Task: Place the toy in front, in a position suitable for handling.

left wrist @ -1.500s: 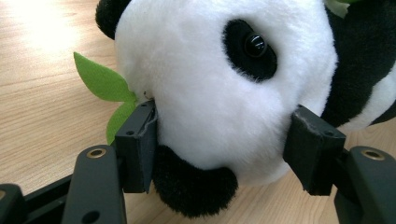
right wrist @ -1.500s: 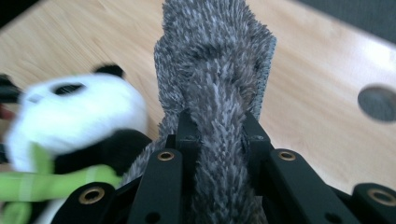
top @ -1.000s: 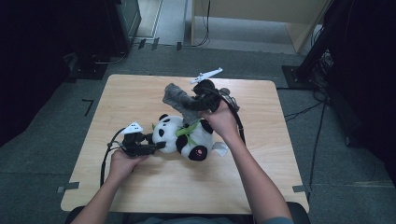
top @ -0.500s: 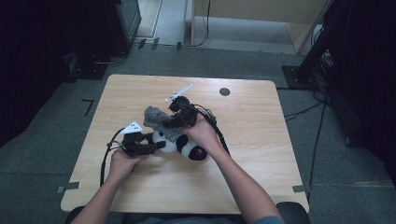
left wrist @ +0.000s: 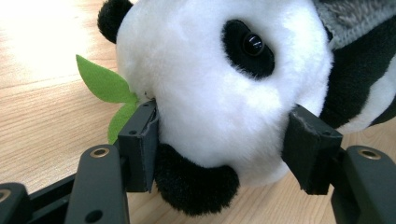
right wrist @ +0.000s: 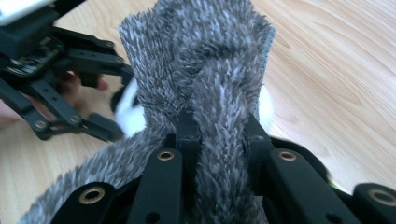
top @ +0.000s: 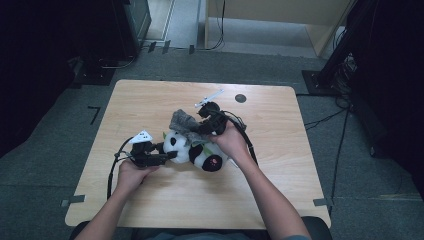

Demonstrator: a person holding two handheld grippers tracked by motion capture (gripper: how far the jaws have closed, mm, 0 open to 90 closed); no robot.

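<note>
A black-and-white plush panda (top: 196,154) lies on the wooden table (top: 280,190), with a green felt leaf (left wrist: 102,84) by its mouth. My left gripper (top: 167,156) is shut on the panda's head (left wrist: 219,93); both pads dent the white fur, and the jaws have just been closing a little tighter. My right gripper (top: 200,127) is shut on a grey furry cloth (top: 182,121), pinching a fold of it (right wrist: 201,60) just above the panda's body. In the right gripper view the left gripper (right wrist: 60,93) shows beyond the cloth, and the panda is mostly hidden under the fur.
A small black disc (top: 240,98) sits near the table's far edge. Cables trail from both grippers across the tabletop. Dark equipment and stands surround the table on the floor.
My right gripper has come down and towards me with the grey cloth, from behind the panda onto its body. The left hand and the panda have stayed put.
</note>
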